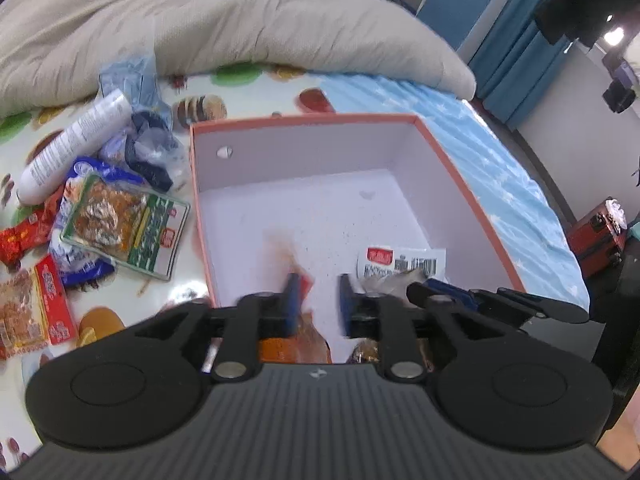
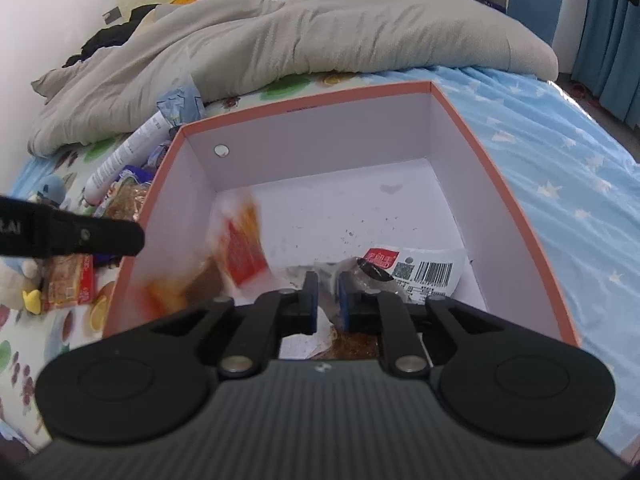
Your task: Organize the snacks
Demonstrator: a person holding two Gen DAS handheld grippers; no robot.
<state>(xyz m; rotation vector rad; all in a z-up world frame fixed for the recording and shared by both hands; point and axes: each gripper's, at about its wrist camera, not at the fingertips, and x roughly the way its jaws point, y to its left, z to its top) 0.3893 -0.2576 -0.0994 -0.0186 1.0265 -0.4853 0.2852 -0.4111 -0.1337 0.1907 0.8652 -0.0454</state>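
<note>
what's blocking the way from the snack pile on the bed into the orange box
Nothing visible. The snack pile lies beside the box's left wall, the top is open, and most of the floor is bare.

A rumpled beige duvet (image 2: 280, 40) lies across the far part of the bed. Under it, on the left, a white sheet printed with fruits (image 1: 256, 92) covers the bed; on the right is a light blue sheet with white stars (image 2: 560, 168). Blue curtains (image 1: 516, 52) hang at the far right. A red suitcase (image 1: 596, 236) stands on the floor to the right of the bed. Dark clothes (image 2: 116, 36) are heaped at the far left.
</note>
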